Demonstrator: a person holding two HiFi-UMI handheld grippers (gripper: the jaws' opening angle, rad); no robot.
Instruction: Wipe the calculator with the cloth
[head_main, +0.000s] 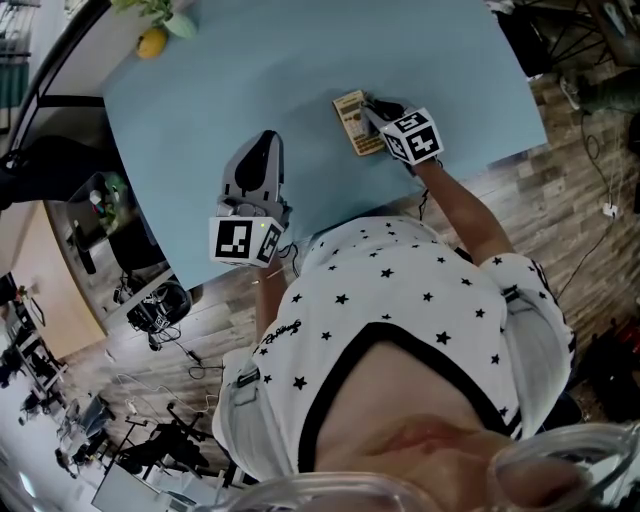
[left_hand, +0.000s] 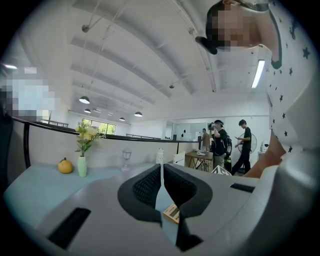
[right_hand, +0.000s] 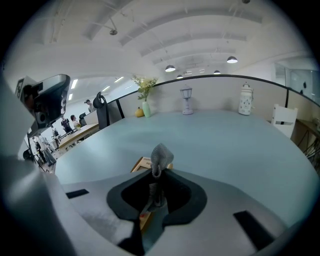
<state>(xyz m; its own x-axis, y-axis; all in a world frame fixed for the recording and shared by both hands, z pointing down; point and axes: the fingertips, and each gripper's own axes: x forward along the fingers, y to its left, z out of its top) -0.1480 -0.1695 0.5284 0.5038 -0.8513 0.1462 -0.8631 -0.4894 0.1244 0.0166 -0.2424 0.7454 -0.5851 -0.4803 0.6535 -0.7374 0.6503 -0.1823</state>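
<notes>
A tan calculator (head_main: 354, 122) lies flat on the light-blue table (head_main: 300, 80), toward the near right. My right gripper (head_main: 378, 108) sits at the calculator's right edge, shut on a small grey cloth (right_hand: 160, 156) that sticks up from between its jaws. In the right gripper view the calculator (right_hand: 142, 163) shows just past and under the jaws of the right gripper (right_hand: 156, 172). My left gripper (head_main: 264, 142) rests apart on the table's near left, shut on nothing. Below the closed pads of the left gripper (left_hand: 161, 170), a corner of the calculator (left_hand: 172, 213) is visible.
An orange fruit (head_main: 152, 42) and a vase of flowers (left_hand: 82, 165) stand at the table's far left edge. A glass lantern (right_hand: 186, 106) and a white jar (right_hand: 245, 105) stand along the far rim. People (left_hand: 218, 145) stand beyond the table.
</notes>
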